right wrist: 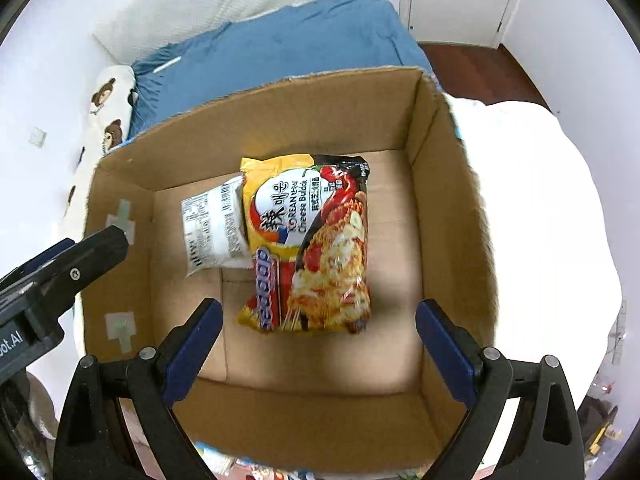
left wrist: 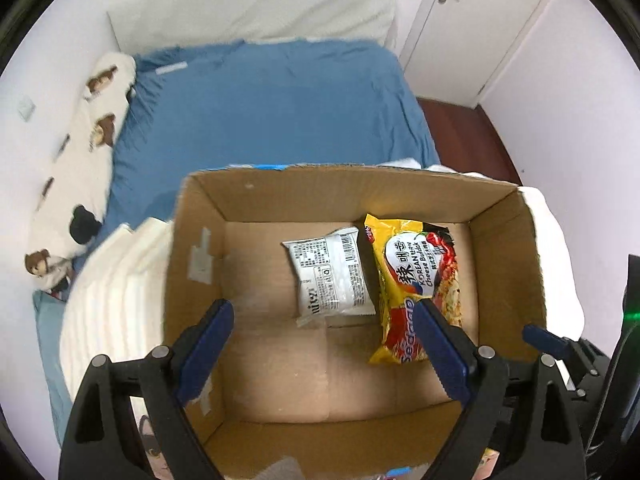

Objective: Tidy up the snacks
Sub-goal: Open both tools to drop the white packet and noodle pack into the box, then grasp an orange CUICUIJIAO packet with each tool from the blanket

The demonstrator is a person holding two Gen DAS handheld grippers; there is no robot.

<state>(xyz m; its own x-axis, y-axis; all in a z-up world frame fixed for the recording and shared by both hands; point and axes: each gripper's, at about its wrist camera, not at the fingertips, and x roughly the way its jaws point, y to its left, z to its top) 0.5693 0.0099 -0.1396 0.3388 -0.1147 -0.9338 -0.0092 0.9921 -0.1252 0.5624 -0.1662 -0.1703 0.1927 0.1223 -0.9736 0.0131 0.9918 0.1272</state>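
i have both grippers hanging above the cardboard box [right wrist: 452,216], which sits on the bed [left wrist: 260,112]; the left gripper [left wrist: 324,340] is spread wide with nothing between its fingers, and the right gripper [right wrist: 320,340] is just as wide and just as empty; the yellow cheese ramen packet [right wrist: 308,244] lies flat on the box floor, its edge overlapping the white snack packet [left wrist: 330,272] beside it toward the far wall; i judge that side by side suits tidy packing and leaves the near floor free; more wrappers peek below the box's near wall, likely my next pick.
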